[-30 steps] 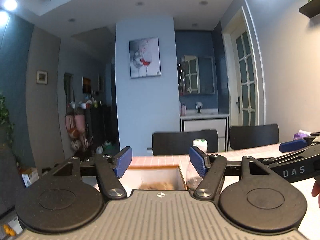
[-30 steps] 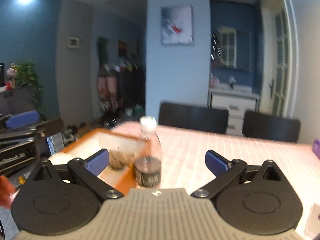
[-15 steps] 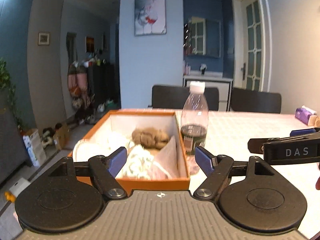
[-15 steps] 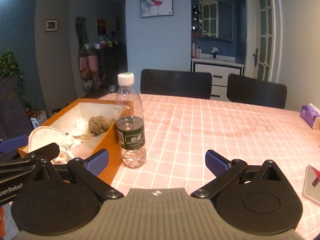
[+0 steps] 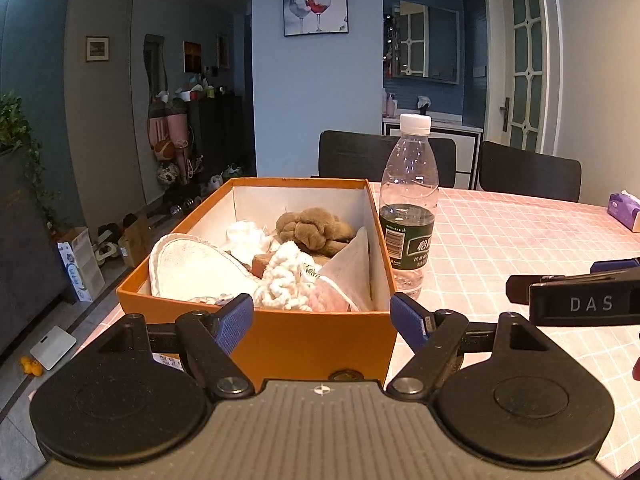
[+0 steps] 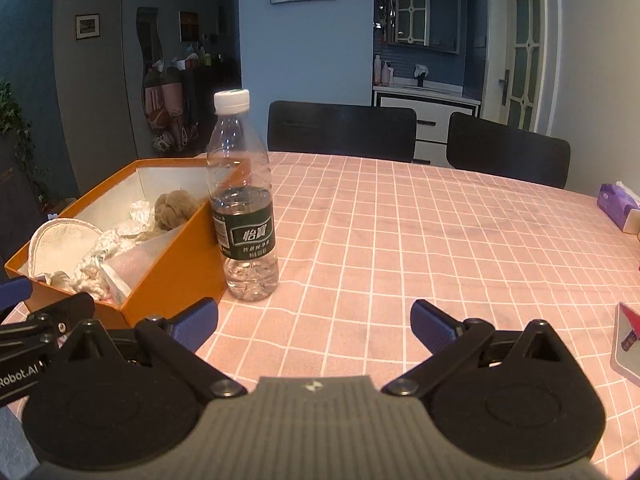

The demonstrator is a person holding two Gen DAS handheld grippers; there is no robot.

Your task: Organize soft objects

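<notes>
An orange box (image 5: 280, 340) stands at the table's left edge and also shows in the right wrist view (image 6: 176, 276). It holds soft things: a brown plush toy (image 5: 316, 228), a white slipper (image 5: 192, 268), white yarn (image 5: 284, 280) and pink cloth (image 5: 348, 264). My left gripper (image 5: 322, 320) is open and empty just in front of the box's near wall. My right gripper (image 6: 314, 324) is open and empty above the tablecloth, to the right of the box.
A water bottle (image 6: 242, 204) stands upright against the box's right side. A purple tissue pack (image 6: 618, 206) lies at the far right. A white card (image 6: 626, 340) lies at the right edge. Two black chairs (image 6: 340, 130) stand behind the pink checked tablecloth (image 6: 400, 240).
Both grippers have drawn back and tilted down, so the box and its contents now show fully. Both stayed open and empty.
</notes>
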